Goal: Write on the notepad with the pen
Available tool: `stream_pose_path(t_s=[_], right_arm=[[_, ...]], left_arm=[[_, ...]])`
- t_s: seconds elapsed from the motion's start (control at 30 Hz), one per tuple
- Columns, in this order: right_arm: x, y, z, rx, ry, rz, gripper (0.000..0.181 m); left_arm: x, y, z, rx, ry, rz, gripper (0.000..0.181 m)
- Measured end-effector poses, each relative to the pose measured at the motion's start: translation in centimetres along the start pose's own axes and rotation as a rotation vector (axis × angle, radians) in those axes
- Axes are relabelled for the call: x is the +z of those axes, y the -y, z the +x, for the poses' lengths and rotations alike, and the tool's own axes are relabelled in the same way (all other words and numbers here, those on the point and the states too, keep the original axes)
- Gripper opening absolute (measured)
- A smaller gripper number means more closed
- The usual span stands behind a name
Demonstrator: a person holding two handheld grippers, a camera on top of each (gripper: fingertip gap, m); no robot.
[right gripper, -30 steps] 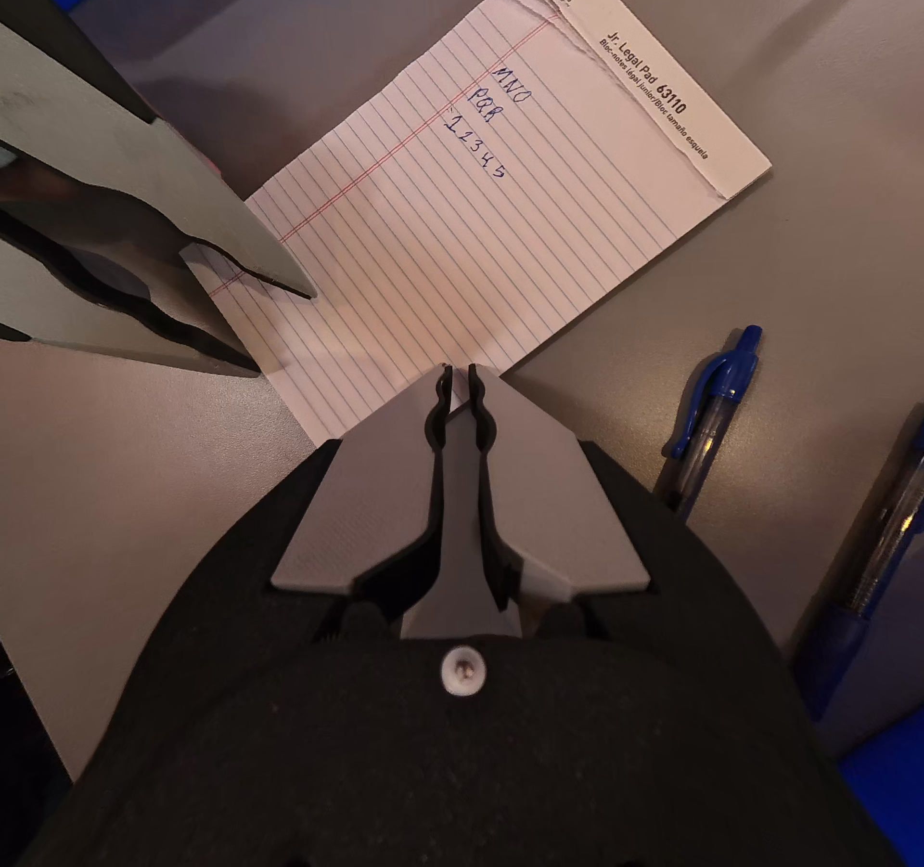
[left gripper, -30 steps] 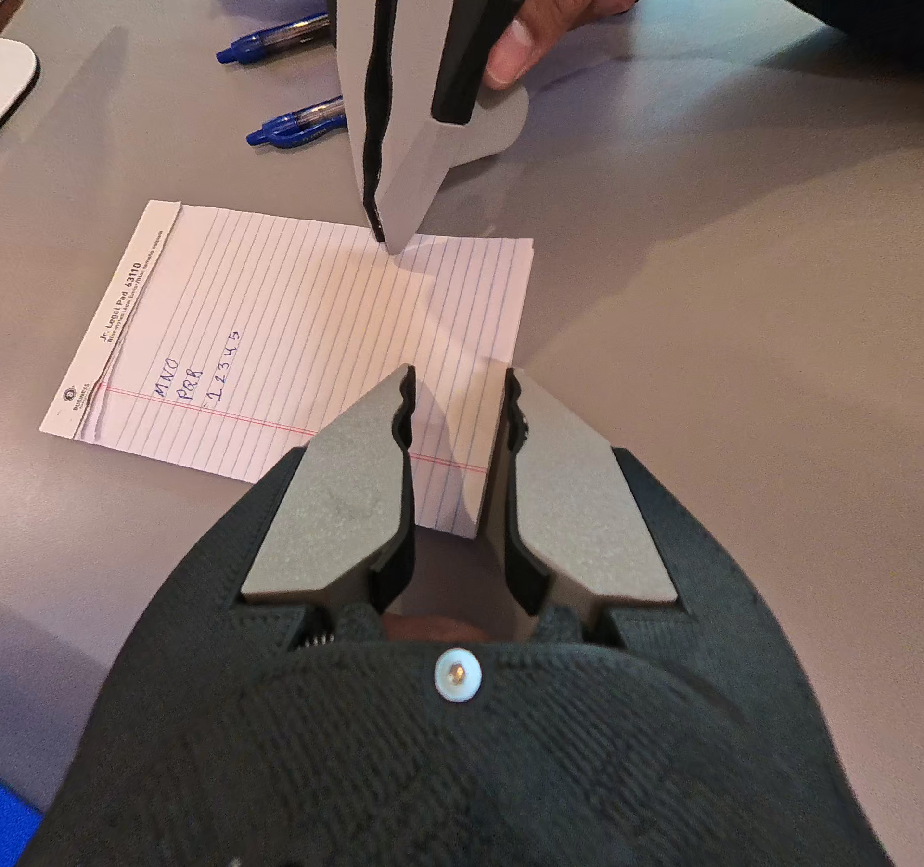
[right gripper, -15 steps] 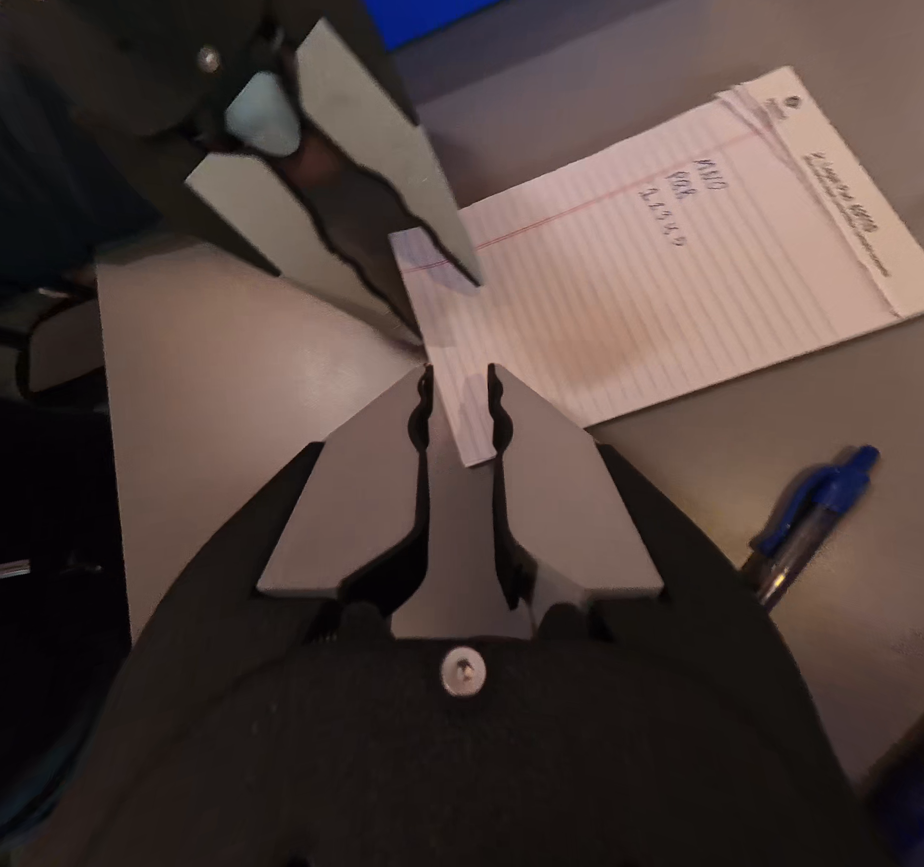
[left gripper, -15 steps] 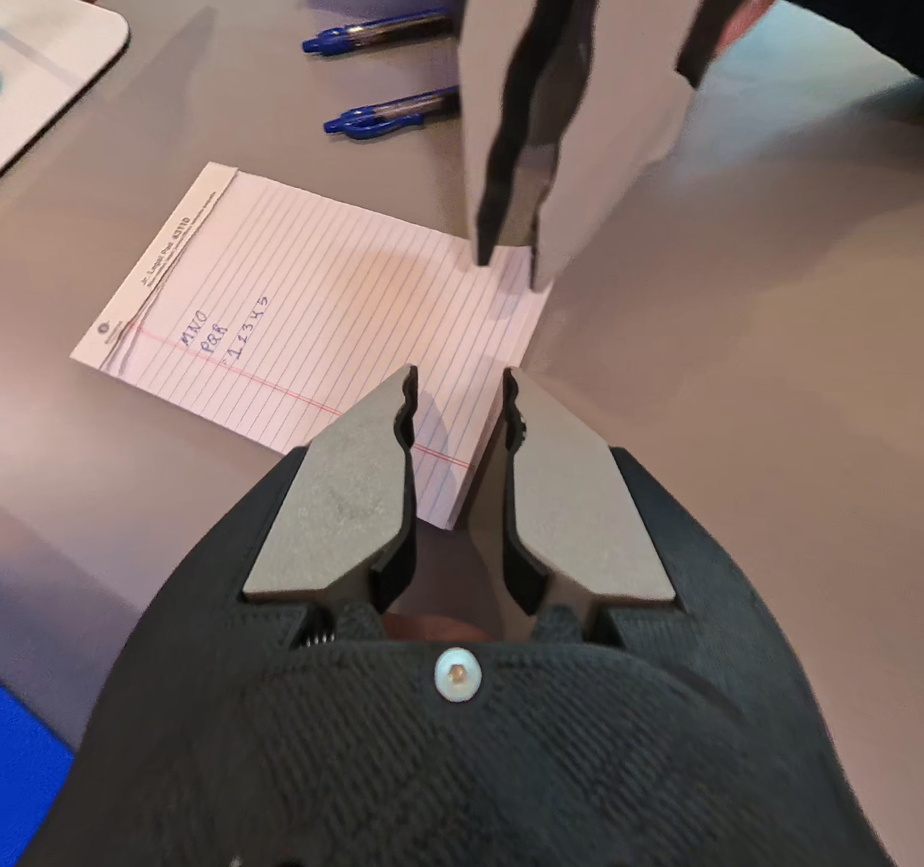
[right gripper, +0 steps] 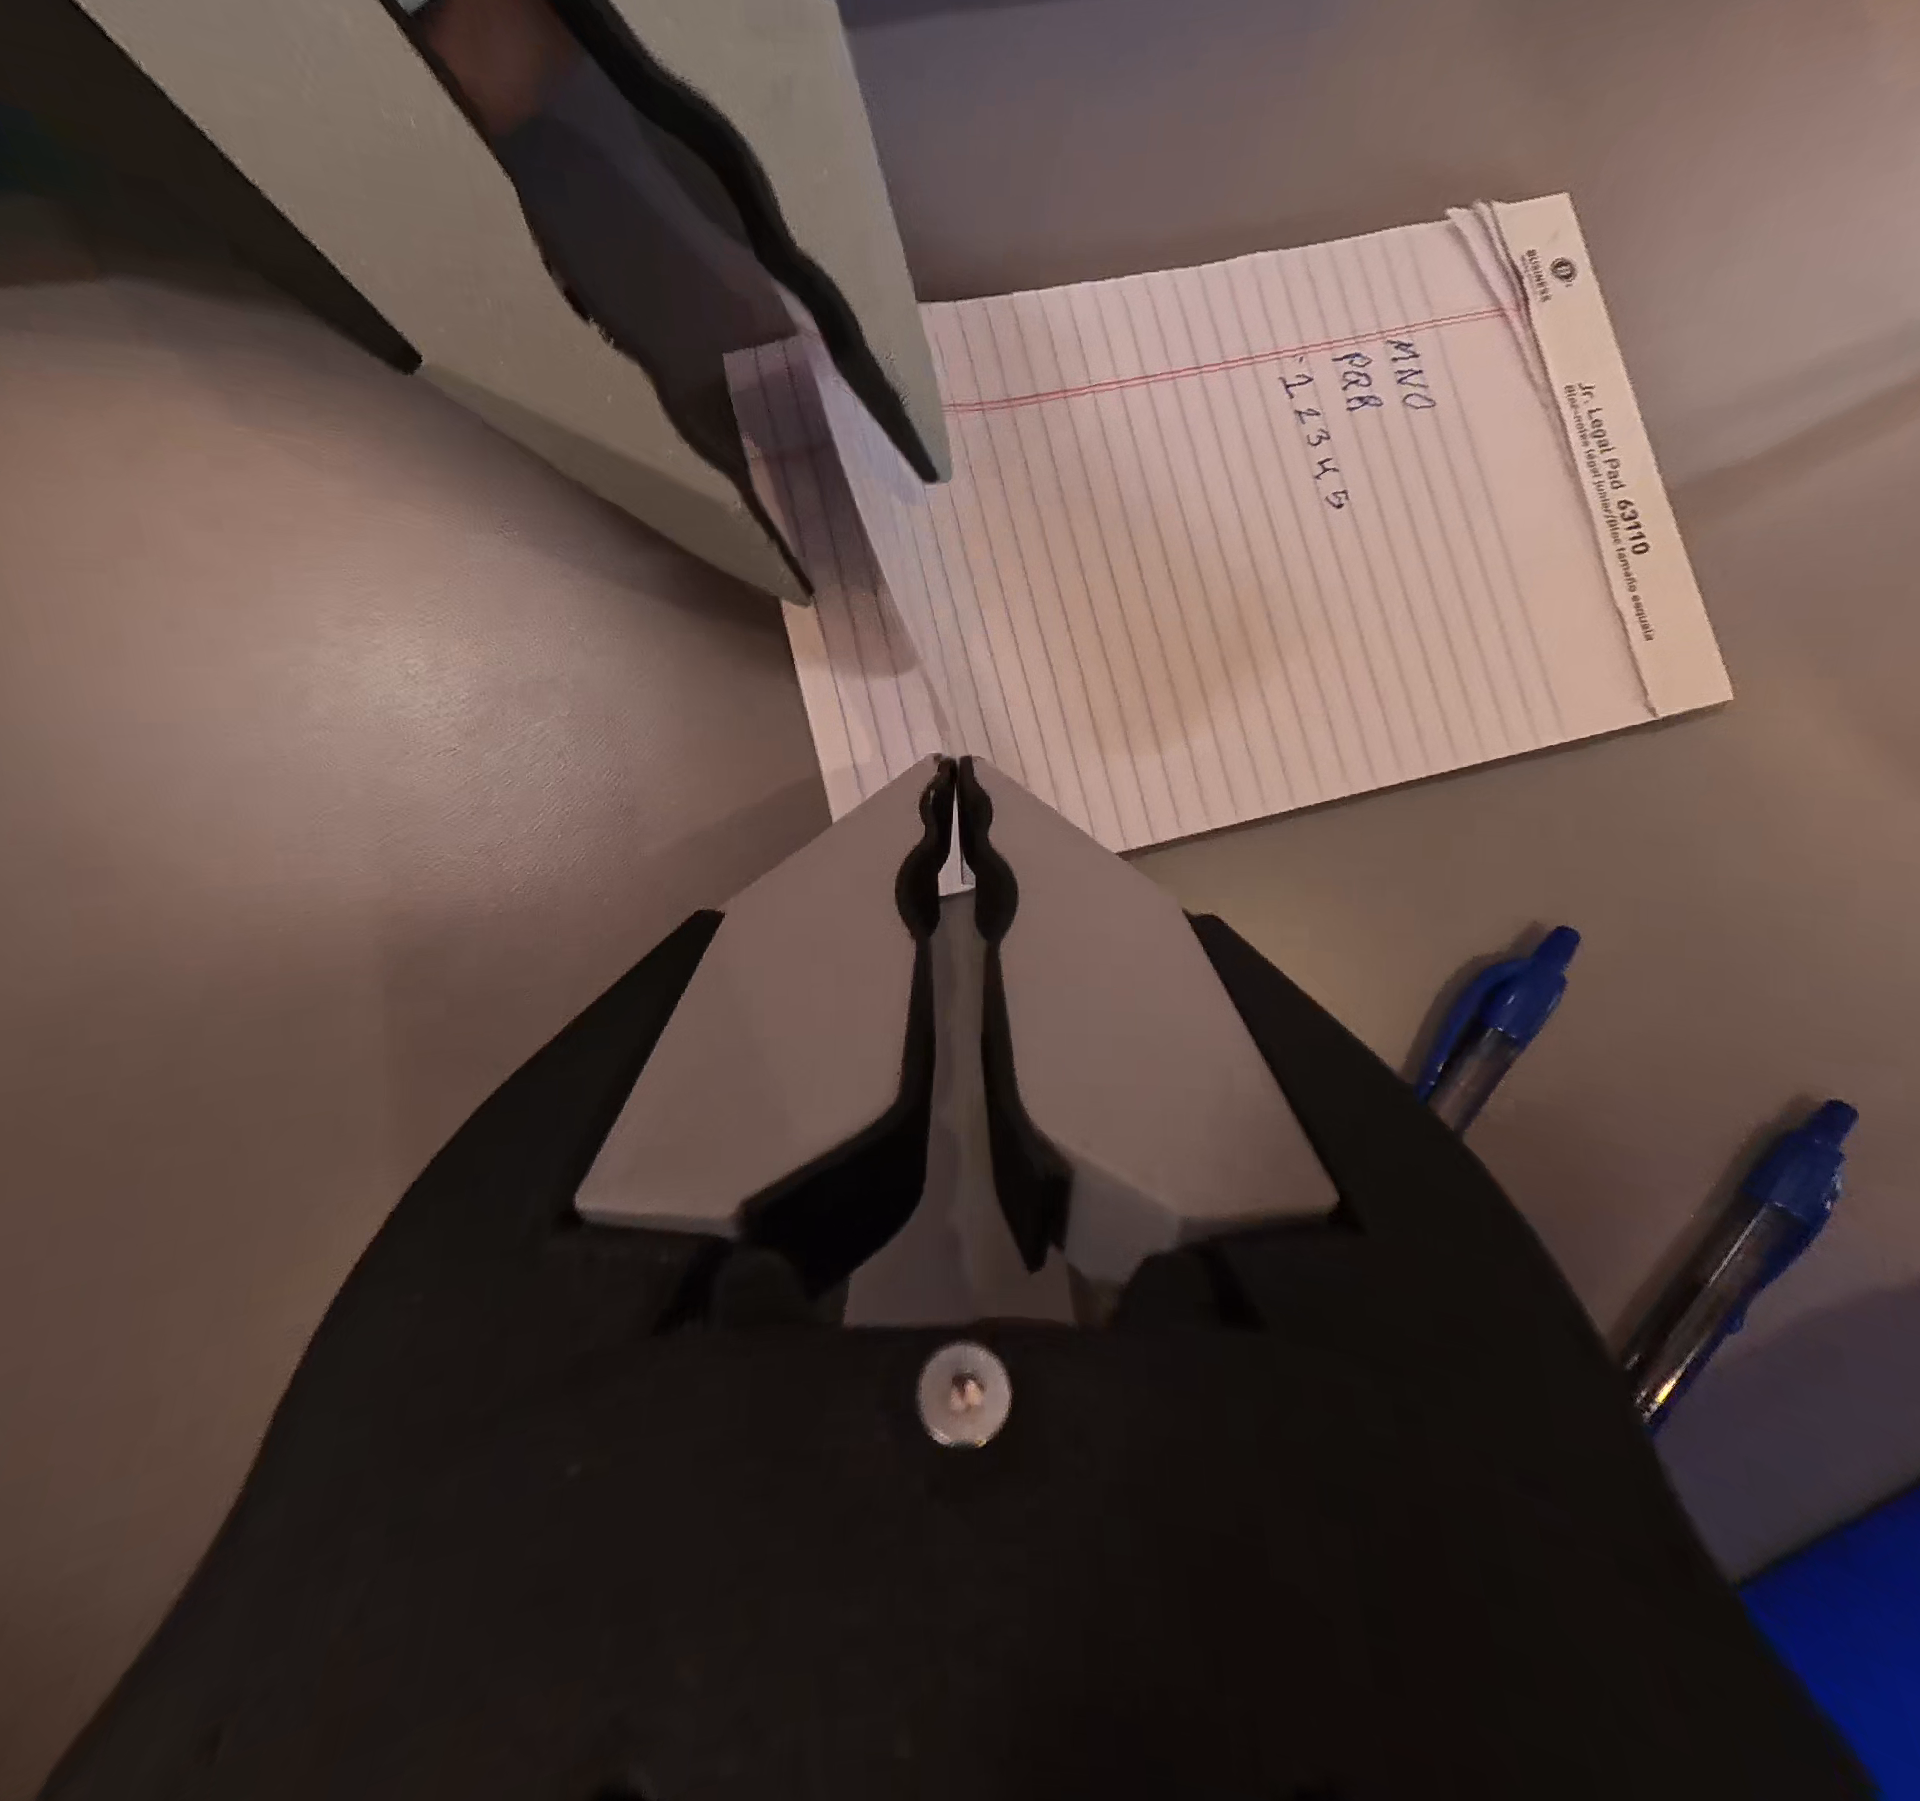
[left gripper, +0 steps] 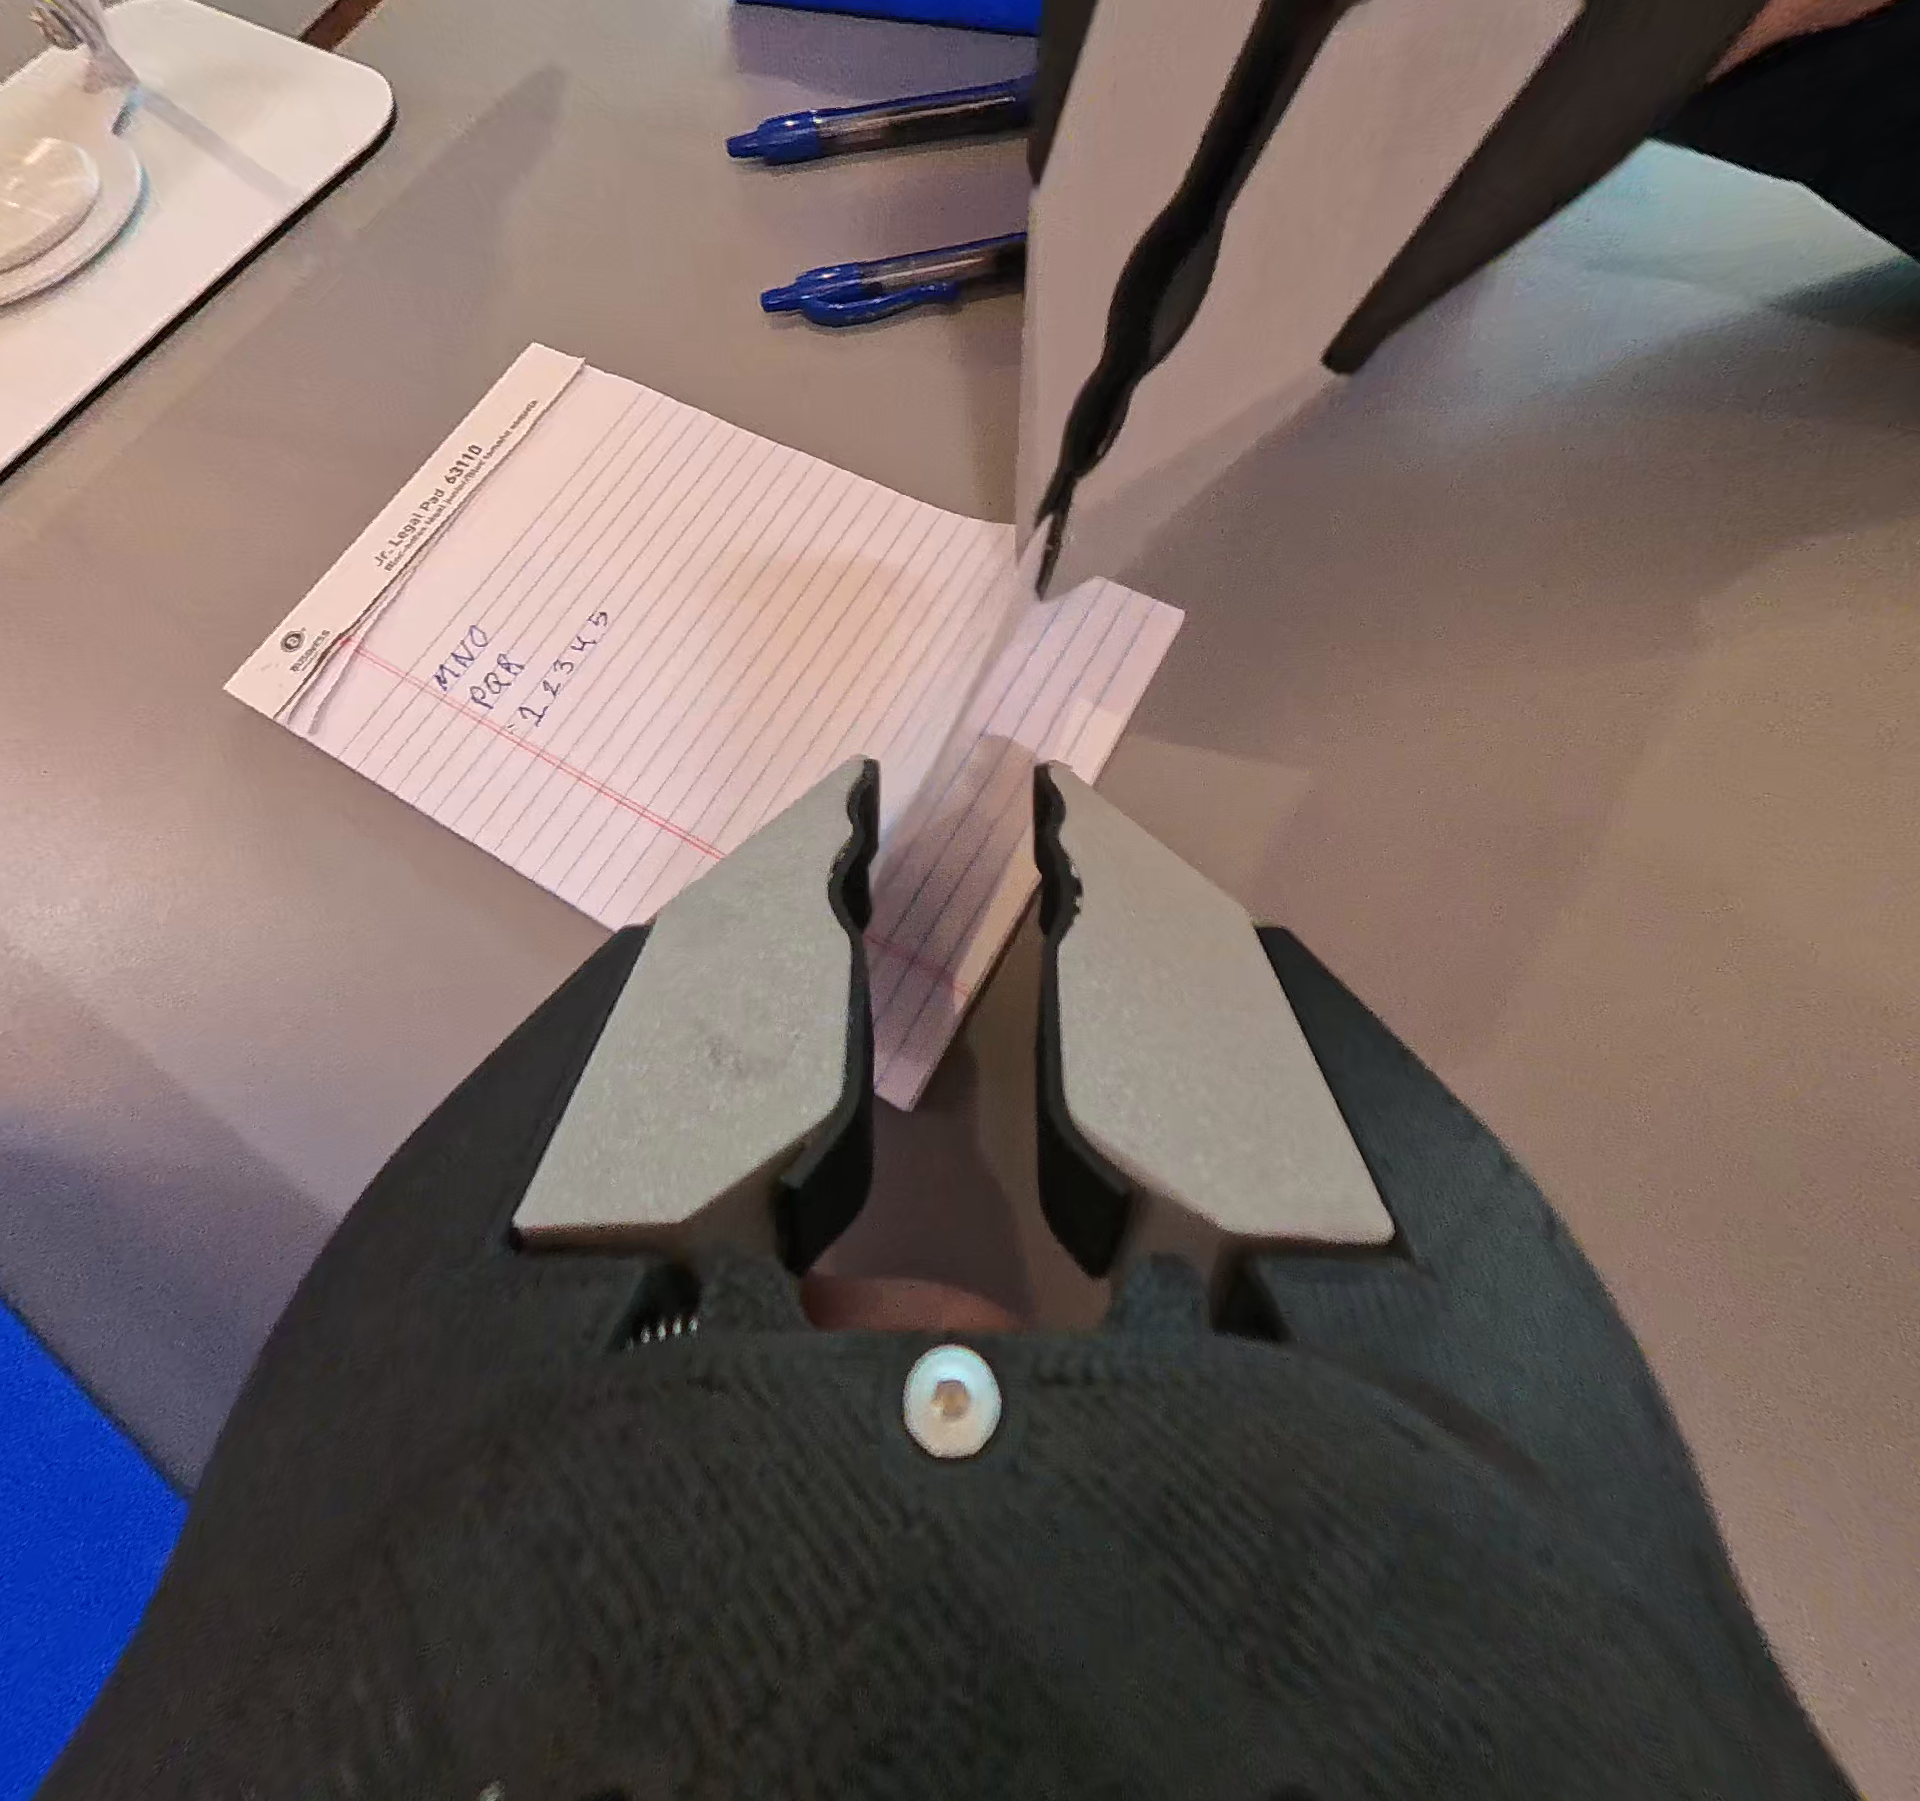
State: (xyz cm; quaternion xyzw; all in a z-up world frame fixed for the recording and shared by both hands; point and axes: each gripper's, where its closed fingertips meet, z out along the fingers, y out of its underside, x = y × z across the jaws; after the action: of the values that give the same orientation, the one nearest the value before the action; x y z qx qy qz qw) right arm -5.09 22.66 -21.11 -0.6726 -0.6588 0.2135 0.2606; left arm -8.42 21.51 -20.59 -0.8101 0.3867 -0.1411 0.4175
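Right gripper [right gripper: 954, 775] is pinched on the bottom edge of the top sheet [left gripper: 961, 764] of the notepad [left gripper: 665, 629], lifting it off the pad. Left gripper [left gripper: 956, 816] has its jaws apart, with the raised edge of the sheet standing in the gap between them; whether either finger touches the paper, cannot tell.

Judgement: step in hand is turning the written page over to reach a clean one. To do it well, carry the pinched edge up and over toward the bound strip at roughly 10 o'clock in the left wrist view, slowly, so the sheet folds at the binding and does not tear. Left gripper could close on the free edge to share the load, or press on the pad below.

Notepad: white, ruled, red margin line, a few lines of blue handwriting near the bound end. It lies flat on the grey table [left gripper: 1507, 816]. Two blue pens [right gripper: 1496, 1024] lie at 12 o'clock beyond it, neither held.
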Motion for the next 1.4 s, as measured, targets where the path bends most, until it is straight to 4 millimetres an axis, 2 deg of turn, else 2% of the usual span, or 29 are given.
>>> stream_pose_path(t_s=[0.33,0.73,0.83,1.0,1.17,1.4], right_arm=[[-0.7,0.5,0.2,0.008,-0.013,0.042,0.0],[-0.9,0.5,0.2,0.03,0.0,0.053,0.0],[-0.8,0.5,0.2,0.034,0.007,0.051,0.0],[-0.5,0.3,0.1,0.041,0.022,0.042,0.0],[-0.3,0.1,0.0,0.099,0.07,0.048,0.0],[-2.1,1.6,0.7,0.187,0.108,0.177,0.01]], left_arm=[[-0.2,0.4,-0.3,0.014,0.02,0.021,0.022],[-1.4,1.1,-2.0,-0.053,0.063,0.08,0.018],[-1.1,1.0,-1.7,-0.044,0.056,0.07,0.016],[-1.0,1.0,-1.0,-0.019,0.028,0.068,0.0],[-0.8,0.7,-1.0,-0.016,0.03,0.052,0.0],[-0.9,0.7,-1.1,-0.036,0.019,0.057,0.0]])
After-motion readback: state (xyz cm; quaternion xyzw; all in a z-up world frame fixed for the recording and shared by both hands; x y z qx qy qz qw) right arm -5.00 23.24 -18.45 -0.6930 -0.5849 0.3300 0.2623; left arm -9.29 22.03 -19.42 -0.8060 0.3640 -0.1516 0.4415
